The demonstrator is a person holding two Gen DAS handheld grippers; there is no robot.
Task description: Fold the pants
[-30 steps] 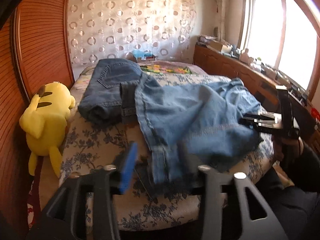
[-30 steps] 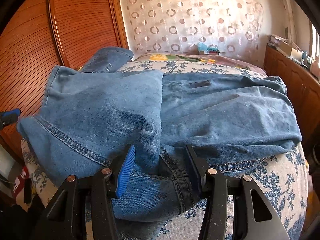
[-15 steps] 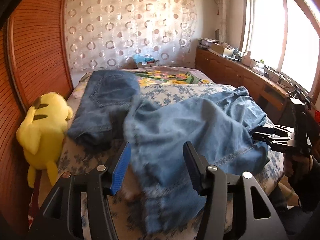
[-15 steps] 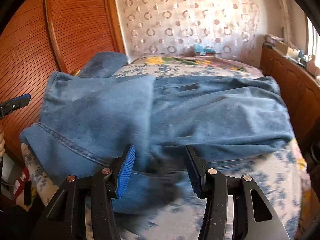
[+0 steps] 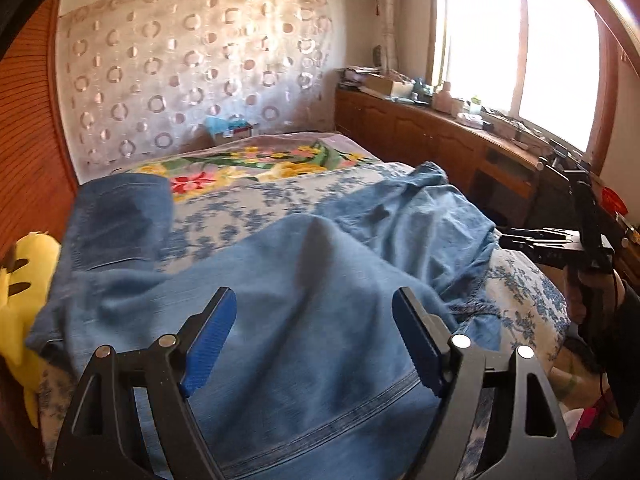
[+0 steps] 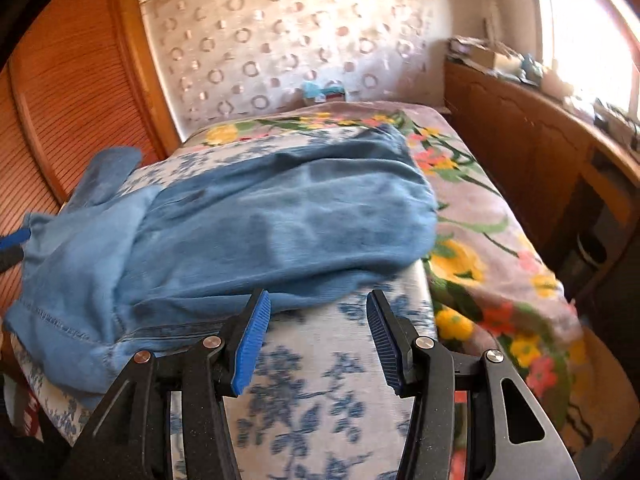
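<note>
Both fingers released; the jeans (image 5: 320,320) lie rumpled.
Your left gripper (image 5: 312,344) is opening, right gripper (image 6: 316,336) empty: re-grab one layer and the fold skews.

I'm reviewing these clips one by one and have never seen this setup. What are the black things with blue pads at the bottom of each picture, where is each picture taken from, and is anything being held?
No robot here: a person holds a pair of hand-operated tongs in each hand, and each pair carries a wide-angle camera looking forward along its fingers. So one picture looks out from the left tongs, the other from the right tongs. In the left view you can also see the right tongs from the side, at the far right edge.

Both look over a bed with a floral cover. On it lie light blue jeans, partly folded, with a darker pair of jeans behind them and a yellow plush toy at the left edge.

Nothing is held. The left tongs are opening above the denim, pads off it; the right tongs stand open over bare cover.
</note>
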